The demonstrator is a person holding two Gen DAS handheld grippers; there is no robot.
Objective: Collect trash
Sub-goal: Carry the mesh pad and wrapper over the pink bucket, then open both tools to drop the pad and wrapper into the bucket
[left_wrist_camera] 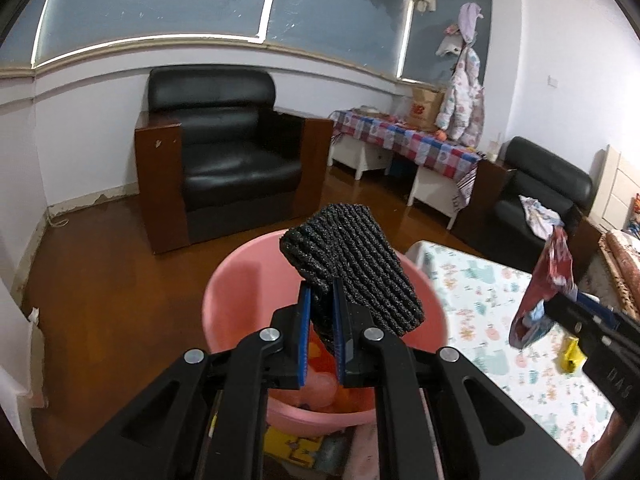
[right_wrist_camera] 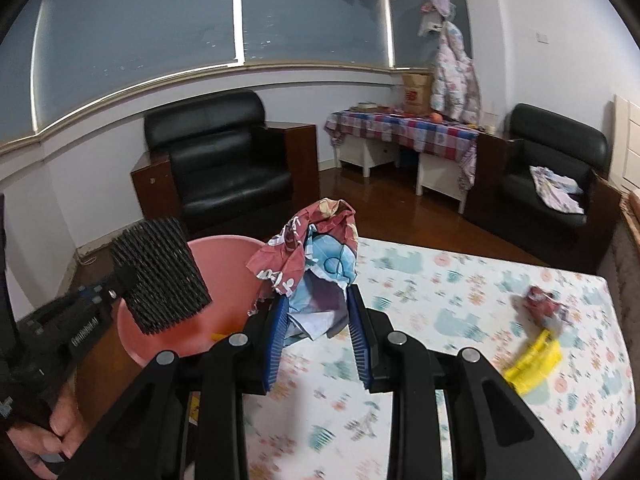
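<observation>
My left gripper (left_wrist_camera: pixel 321 312) is shut on a black foam net sleeve (left_wrist_camera: pixel 356 264), which hangs over the pink bin (left_wrist_camera: pixel 224 292); the right wrist view shows the same black foam net sleeve (right_wrist_camera: pixel 160 276) above the pink bin (right_wrist_camera: pixel 228 256). The bin holds some orange and pink trash. My right gripper (right_wrist_camera: pixel 316 312) is shut on a crumpled red and blue wrapper (right_wrist_camera: pixel 316 256), held above the table's left edge beside the bin. The left wrist view catches that crumpled wrapper (left_wrist_camera: pixel 544 292) at the right. A crumpled red wrapper (right_wrist_camera: pixel 540 304) and a yellow piece (right_wrist_camera: pixel 532 360) lie on the table.
The table (right_wrist_camera: pixel 440 320) has a pastel animal-print cover. A black armchair (left_wrist_camera: pixel 224 148) stands behind the bin on the brown floor. A second armchair (right_wrist_camera: pixel 556 172) and a checked-cloth side table (right_wrist_camera: pixel 404 128) are at the back right. A person's hand (right_wrist_camera: pixel 44 432) holds the left gripper's handle.
</observation>
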